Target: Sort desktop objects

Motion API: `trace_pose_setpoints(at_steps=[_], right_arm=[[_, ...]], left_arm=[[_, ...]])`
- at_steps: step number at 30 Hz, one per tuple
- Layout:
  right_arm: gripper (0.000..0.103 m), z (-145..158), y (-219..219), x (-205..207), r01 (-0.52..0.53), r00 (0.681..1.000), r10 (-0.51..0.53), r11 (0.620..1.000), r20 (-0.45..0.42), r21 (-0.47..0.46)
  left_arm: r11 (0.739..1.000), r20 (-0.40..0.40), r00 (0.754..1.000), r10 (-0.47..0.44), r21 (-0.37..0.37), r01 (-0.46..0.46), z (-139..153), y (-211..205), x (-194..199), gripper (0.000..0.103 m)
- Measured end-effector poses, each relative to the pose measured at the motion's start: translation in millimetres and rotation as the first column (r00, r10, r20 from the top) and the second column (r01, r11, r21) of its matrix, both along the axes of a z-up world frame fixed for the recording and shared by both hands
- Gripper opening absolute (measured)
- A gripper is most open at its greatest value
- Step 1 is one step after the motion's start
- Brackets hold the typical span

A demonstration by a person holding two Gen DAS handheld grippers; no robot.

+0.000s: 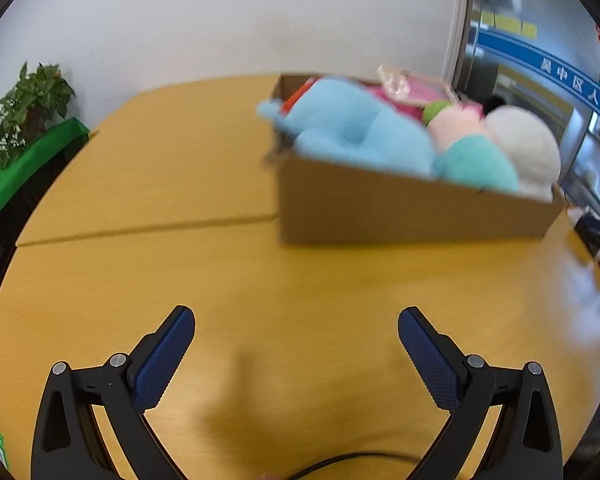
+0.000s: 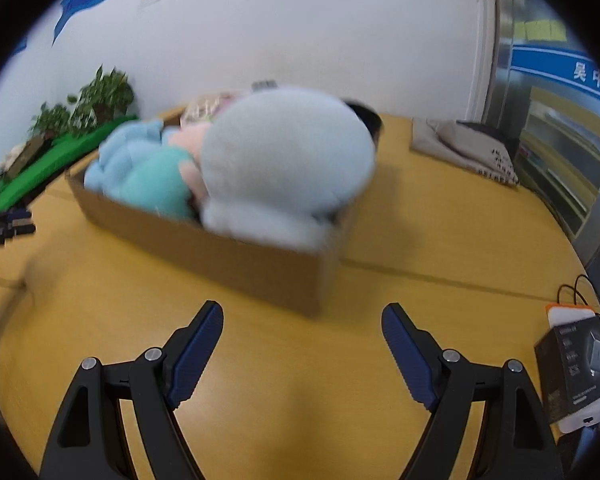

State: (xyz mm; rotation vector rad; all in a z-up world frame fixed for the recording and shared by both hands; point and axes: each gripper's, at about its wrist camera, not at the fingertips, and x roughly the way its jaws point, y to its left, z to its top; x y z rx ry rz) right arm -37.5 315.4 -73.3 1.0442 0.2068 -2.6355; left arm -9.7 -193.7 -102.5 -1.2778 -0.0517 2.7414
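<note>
Wood table [image 1: 180,168] under white wall [image 1: 220,20]; left tool [image 1: 296,320], right tool [image 2: 302,316] wide apart, empty.

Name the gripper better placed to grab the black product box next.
Right gripper, probably: it is open and empty, and the black product box sits beside it; the left gripper view doesn't show it.

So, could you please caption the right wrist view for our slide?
Open right gripper faces a cardboard box heaped with plush toys.
</note>
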Motion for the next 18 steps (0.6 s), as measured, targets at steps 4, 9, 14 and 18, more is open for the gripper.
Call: trace_pose_setpoints(at_steps=[4, 9, 14, 18], right_arm=[[0.082, -25.9, 46.8, 2.6, -0.032, 0.994, 0.03, 0.999, 0.104, 0.017], [0.082, -51.5, 71.8, -4.6, -0.063, 0.984, 0.052, 0.996, 0.172, 0.064], [0.084, -59.0, 78.4, -14.0, -0.149, 0.972, 0.136, 0.988, 0.192, 0.052], [0.097, -61.5, 81.7, -21.9, -0.213, 0.963, 0.203, 0.976, 0.177, 0.04]], left_arm=[[1.0, 0.057, 0.998, -0.018, 0.014, 0.017, -24.2, -44.7, 1.4, 0.103], [0.992, 0.066, 0.993, -0.099, -0.073, 0.104, -37.8, -65.4, 0.4, 0.103], [0.979, 0.059, 0.981, -0.183, -0.082, 0.187, -39.6, -83.6, -8.7, 0.103], [0.978, 0.061, 0.98, -0.187, -0.08, 0.192, -40.2, -104.4, -22.2, 0.103]])
